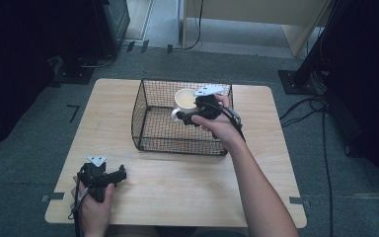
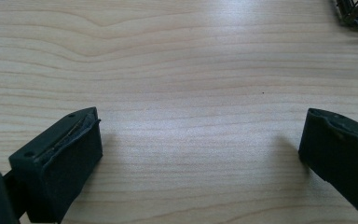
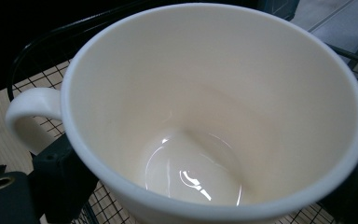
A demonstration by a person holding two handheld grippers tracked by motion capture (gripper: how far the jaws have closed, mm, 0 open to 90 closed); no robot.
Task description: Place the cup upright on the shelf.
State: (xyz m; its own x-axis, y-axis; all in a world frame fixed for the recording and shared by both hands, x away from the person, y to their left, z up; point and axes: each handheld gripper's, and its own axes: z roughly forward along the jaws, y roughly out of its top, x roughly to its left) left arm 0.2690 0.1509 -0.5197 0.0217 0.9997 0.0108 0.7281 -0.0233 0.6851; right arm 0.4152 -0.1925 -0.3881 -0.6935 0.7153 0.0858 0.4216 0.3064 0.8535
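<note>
The right gripper [image 1: 190,116] clamps the glossy cream ceramic mug [image 3: 214,116], stiff, slippery and breakable, by its wall inside the black wire basket [image 1: 143,106]; the left gripper [image 2: 200,154] gapes wide.

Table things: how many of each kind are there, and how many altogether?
Cup: 1, cream-white, held over the basket by the right claw
Wire basket: 1, black
Claws: 2, the left claw open over the bare table
Total: 4
</note>
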